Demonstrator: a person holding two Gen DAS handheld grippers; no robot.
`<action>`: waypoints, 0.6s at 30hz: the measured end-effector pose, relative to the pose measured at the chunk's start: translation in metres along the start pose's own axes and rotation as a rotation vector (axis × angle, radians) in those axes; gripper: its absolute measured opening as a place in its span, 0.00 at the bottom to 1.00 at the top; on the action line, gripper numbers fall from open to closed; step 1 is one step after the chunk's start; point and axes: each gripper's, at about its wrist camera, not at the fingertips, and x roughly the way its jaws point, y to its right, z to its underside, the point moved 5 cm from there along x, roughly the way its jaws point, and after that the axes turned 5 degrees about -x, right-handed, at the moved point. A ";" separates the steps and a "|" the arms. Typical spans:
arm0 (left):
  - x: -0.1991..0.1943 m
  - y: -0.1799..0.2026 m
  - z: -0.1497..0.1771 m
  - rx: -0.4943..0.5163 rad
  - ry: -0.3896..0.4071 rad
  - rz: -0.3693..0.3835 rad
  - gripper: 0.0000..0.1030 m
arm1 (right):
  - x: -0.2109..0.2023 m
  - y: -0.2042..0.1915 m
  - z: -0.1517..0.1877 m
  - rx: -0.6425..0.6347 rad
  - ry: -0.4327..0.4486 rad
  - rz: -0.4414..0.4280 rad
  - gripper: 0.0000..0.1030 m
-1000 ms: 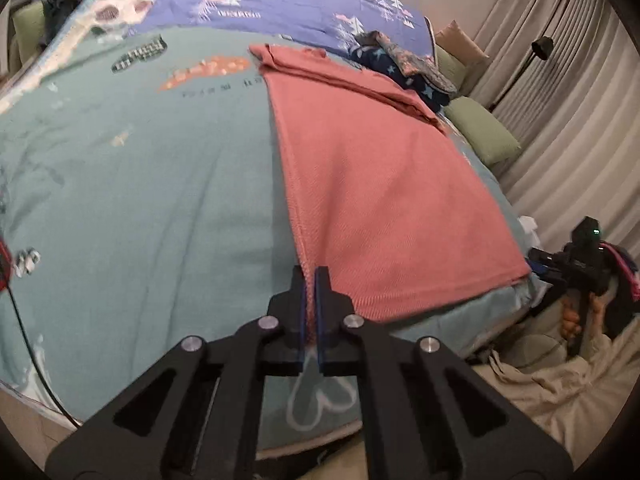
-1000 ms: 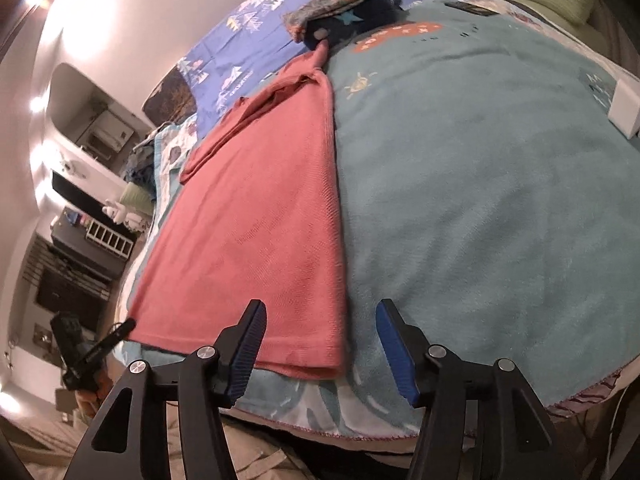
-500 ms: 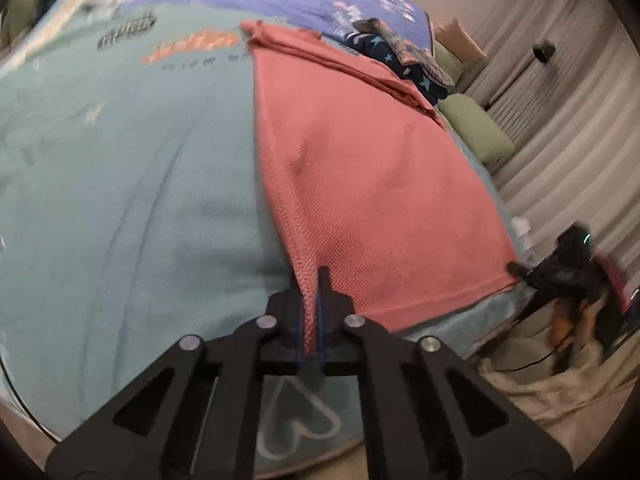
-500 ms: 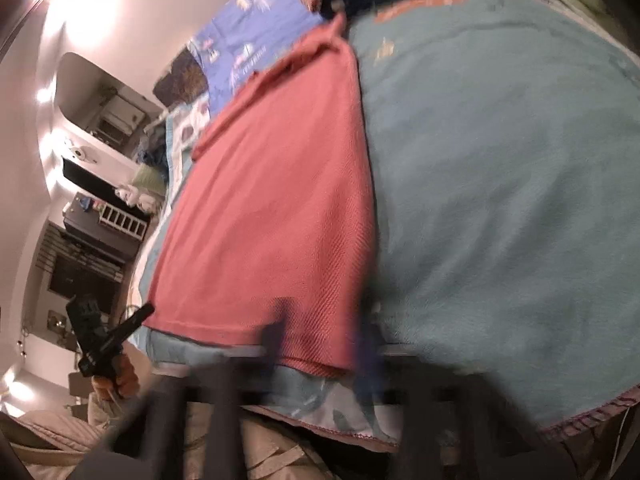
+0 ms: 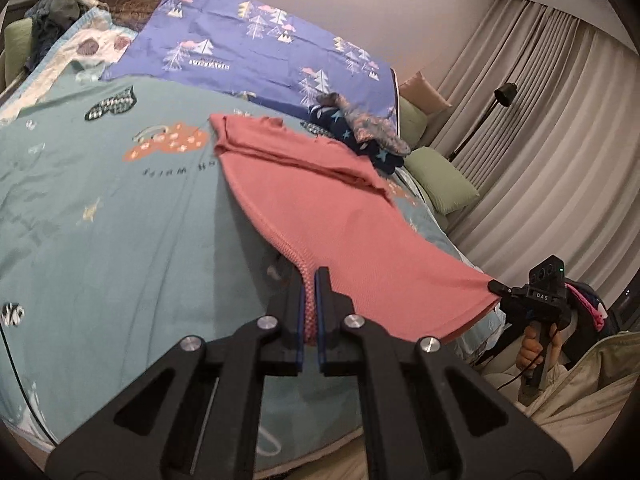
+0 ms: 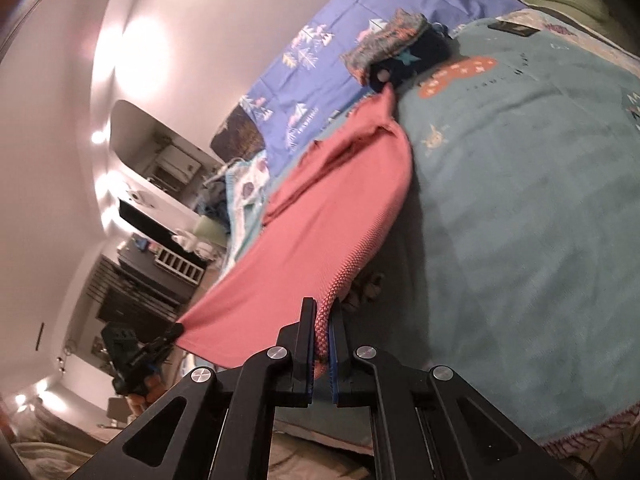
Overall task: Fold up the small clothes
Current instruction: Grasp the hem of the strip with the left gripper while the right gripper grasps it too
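Since the earlier frames the near hem of the pink garment (image 5: 344, 216) has risen off the teal blanket (image 5: 100, 240), and the right gripper (image 6: 322, 344), which had just been closing, now pinches one hem corner. The left gripper (image 5: 310, 304) is clamped on the other corner. Beyond both tools, the far end lies on the blanket beside a dark star-print bundle (image 5: 360, 136).

- Warm, dim indoor light; bright ceiling spots flare on the pale curved wall (image 6: 132, 52) in the right wrist view.
- Fisheye bending, with dark corners.
- The salmon-pink knit garment (image 5: 340, 232) casts a soft shadow on the teal printed blanket (image 5: 100, 240).
- Slight motion blur.
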 end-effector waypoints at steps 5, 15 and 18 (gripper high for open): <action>0.004 0.013 -0.029 0.157 0.086 -0.187 0.06 | -0.006 -0.016 -0.024 -0.063 0.051 0.027 0.04; 0.024 0.036 -0.110 0.223 0.258 -0.243 0.06 | 0.004 -0.055 -0.112 -0.236 0.205 0.084 0.04; 0.036 0.038 -0.139 0.209 0.305 -0.241 0.06 | 0.012 -0.058 -0.142 -0.263 0.254 0.115 0.04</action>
